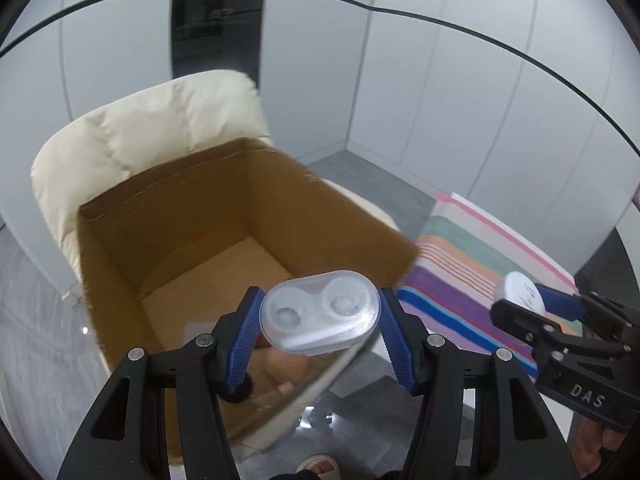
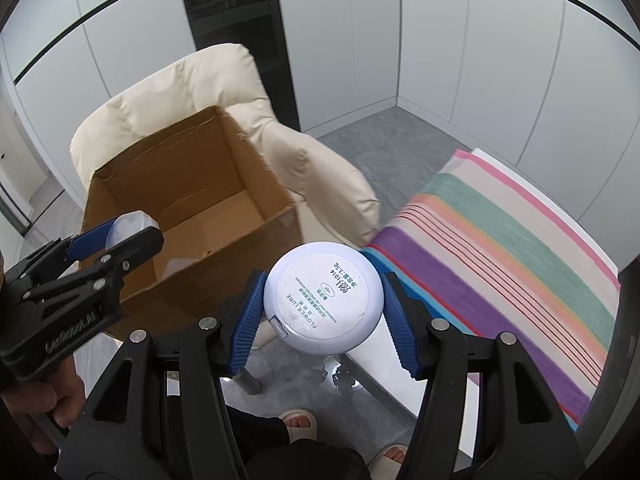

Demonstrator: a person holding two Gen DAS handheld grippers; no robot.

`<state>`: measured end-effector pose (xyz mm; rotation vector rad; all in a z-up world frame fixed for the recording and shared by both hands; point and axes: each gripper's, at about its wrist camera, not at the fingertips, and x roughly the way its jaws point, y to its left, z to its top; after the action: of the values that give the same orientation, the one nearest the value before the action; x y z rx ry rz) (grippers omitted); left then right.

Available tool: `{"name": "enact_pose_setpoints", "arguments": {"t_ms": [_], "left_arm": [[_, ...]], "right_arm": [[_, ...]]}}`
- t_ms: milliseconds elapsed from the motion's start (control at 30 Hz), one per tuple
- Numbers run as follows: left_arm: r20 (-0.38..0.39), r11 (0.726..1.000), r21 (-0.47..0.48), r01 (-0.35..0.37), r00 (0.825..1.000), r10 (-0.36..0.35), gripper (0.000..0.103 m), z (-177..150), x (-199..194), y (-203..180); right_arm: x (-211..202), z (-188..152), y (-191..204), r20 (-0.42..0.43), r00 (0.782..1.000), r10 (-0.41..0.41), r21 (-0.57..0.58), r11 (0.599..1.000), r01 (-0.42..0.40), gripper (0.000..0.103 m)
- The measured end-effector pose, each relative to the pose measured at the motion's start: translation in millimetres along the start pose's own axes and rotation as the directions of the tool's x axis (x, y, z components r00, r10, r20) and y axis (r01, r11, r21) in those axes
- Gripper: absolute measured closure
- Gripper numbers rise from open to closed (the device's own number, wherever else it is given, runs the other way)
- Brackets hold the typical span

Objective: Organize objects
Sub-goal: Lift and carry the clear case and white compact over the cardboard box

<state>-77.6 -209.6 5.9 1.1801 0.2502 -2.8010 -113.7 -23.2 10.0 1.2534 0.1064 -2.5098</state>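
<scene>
Cardboard box [image 2: 192, 208] sits on the armchair [image 2: 320, 168] — striped cloth [image 2: 512, 248] to its right

Both wrist views angled down, sharing cardboard box [image 1: 224, 240].

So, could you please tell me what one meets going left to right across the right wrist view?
Left tool → brown cardboard box → round white powder compact → striped multicoloured cloth.

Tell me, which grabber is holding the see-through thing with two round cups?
The left gripper. It holds the clear two-cup case, over the cardboard box. The right gripper holds a round white compact with a printed label.
</scene>
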Motion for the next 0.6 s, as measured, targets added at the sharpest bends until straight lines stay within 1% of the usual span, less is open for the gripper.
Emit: {"name": "enact_pose_setpoints", "arguments": {"t_ms": [133,167,200,233,300,367,600], "left_arm": [[0.007,1.000,-0.008,-0.016,1.000,0.017,0.043,1,-4,18],[0.011,1.000,-0.008,-0.026,1.000,0.026,0.041,1,-6,22],[0.016,0.999,-0.012,-0.033,0.999,0.033,0.032,1,-8,25],[0.023,0.999,-0.019,-0.042,0.999,0.042,0.017,-1,-12,27],[0.040,0.997,-0.036,-0.073,0.996,0.075,0.000,-3,-18,36],[0.050,0.993,-0.048,-0.106,0.993,0.108,0.000,-4,-23,45],[0.042,0.986,-0.099,-0.137,0.989,0.141,0.000,-10,-37,84]], "right_arm": [[8,7,20,0.004,1.000,0.015,-0.027,1.000,-0.015,0.043],[10,9,27,0.005,1.000,0.022,-0.035,0.999,-0.022,0.043],[11,10,31,0.006,1.000,0.026,-0.040,0.999,-0.025,0.043],[12,11,34,0.007,1.000,0.029,-0.045,0.999,-0.029,0.043],[15,13,45,0.006,0.999,0.038,-0.058,0.998,-0.037,0.043],[18,15,56,0.004,0.999,0.046,-0.067,0.997,-0.046,0.043],[28,23,88,-0.002,0.997,0.079,-0.104,0.991,-0.079,0.043]]}}
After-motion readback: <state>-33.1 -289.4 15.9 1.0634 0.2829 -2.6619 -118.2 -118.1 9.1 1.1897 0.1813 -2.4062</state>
